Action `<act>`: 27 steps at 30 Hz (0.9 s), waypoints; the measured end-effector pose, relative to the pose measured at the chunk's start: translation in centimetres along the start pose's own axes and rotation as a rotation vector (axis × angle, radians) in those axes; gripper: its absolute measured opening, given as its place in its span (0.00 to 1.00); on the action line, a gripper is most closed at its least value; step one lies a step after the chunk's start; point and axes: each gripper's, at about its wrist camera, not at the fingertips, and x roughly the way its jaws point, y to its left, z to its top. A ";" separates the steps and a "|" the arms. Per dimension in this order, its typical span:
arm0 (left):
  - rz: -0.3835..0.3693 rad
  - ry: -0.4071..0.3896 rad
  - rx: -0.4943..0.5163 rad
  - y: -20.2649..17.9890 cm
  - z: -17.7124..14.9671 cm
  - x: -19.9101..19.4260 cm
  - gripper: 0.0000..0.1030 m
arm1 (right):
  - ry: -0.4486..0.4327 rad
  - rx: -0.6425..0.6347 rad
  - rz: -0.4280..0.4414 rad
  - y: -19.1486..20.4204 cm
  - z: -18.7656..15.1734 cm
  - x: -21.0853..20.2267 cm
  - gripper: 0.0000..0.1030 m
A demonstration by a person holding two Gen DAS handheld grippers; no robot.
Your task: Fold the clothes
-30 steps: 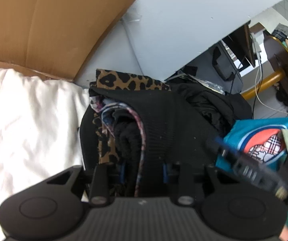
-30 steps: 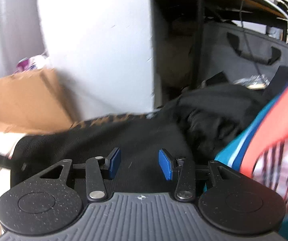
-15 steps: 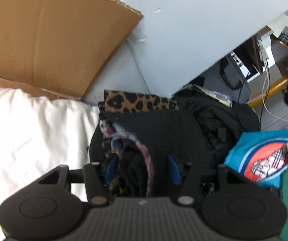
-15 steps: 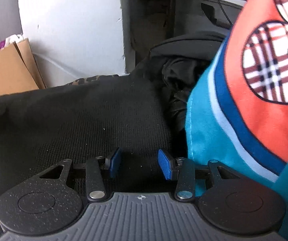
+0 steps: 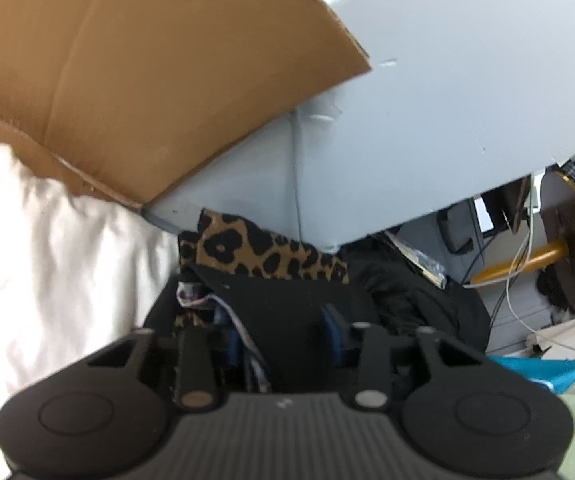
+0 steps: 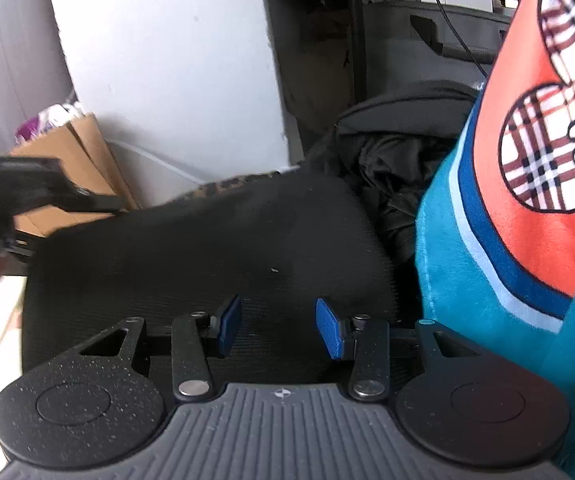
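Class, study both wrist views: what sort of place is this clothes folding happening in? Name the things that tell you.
Probably a cluttered workroom or lab corner, not a tidy bedroom: clothes are heaped on white bedding, a cardboard sheet leans on a grey panel, and loose cables hang by equipment behind.

One black knit garment (image 6: 207, 248), one leopard-print piece (image 5: 263, 256), one teal printed shirt (image 6: 507, 240), one cardboard sheet (image 5: 147, 72).

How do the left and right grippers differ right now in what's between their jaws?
The left gripper has dark fabric of the black garment between its blue pads and its jaws are closing; the right gripper has nothing between its pads. The left sits at the garment's layered edge, where patterned cloth shows; the right sits over its plain black top. Both point at the same garment.
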 end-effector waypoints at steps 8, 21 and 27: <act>0.030 -0.106 0.081 -0.8 1.8 -1.8 0.07 | -0.012 -0.032 0.110 3.5 0.0 -0.6 0.47; 0.168 -0.112 0.205 -0.9 1.9 -1.9 0.07 | 0.038 -0.071 0.195 7.8 -0.3 3.3 0.48; 0.236 -0.113 0.266 -1.7 0.8 -3.6 0.17 | 0.026 -0.097 0.183 8.2 -0.9 3.8 0.50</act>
